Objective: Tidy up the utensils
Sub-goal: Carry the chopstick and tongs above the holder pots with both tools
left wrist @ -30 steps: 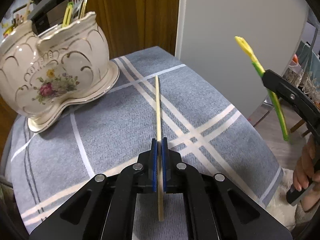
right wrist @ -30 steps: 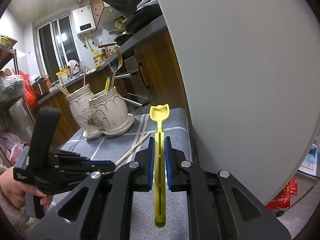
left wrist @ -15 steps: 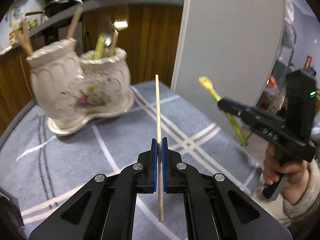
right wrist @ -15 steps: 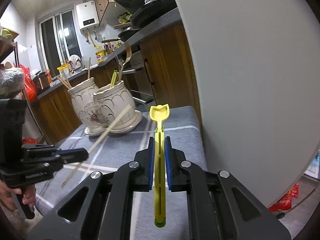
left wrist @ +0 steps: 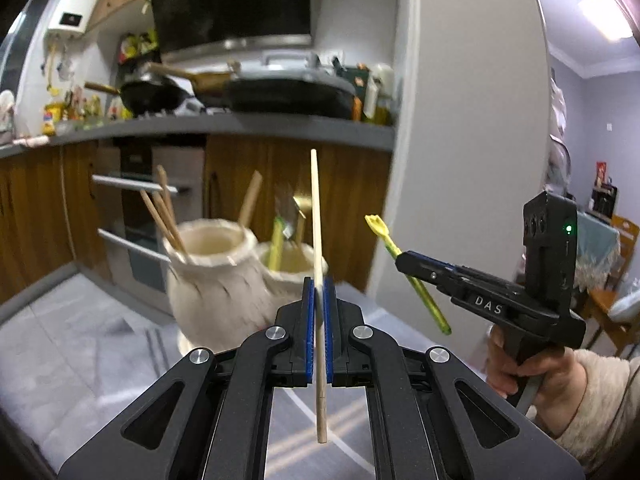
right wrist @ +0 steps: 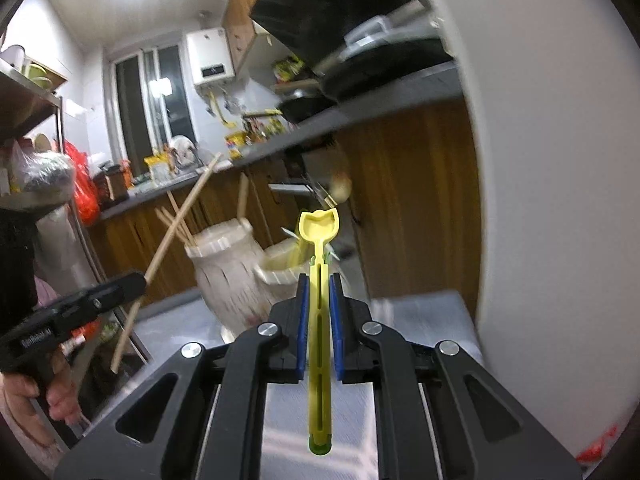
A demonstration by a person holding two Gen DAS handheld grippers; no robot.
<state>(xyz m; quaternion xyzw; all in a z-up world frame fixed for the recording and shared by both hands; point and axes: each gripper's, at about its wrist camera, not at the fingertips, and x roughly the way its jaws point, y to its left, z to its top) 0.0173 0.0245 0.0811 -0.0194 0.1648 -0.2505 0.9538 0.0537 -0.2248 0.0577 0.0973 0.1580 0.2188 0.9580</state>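
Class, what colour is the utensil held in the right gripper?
Yellow, with a green tip at its near end: the utensil shows best in the right wrist view.

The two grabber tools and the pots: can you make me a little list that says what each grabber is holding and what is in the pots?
left gripper: shut on the wooden chopstick, held above the table
right gripper: shut on the yellow utensil, its scoop end pointing forward
holder: two joined cream pots on the grey cloth
left pot: several wooden chopsticks
right pot: a yellow-green utensil and a gold one, blurred
behind: wooden kitchen cabinets
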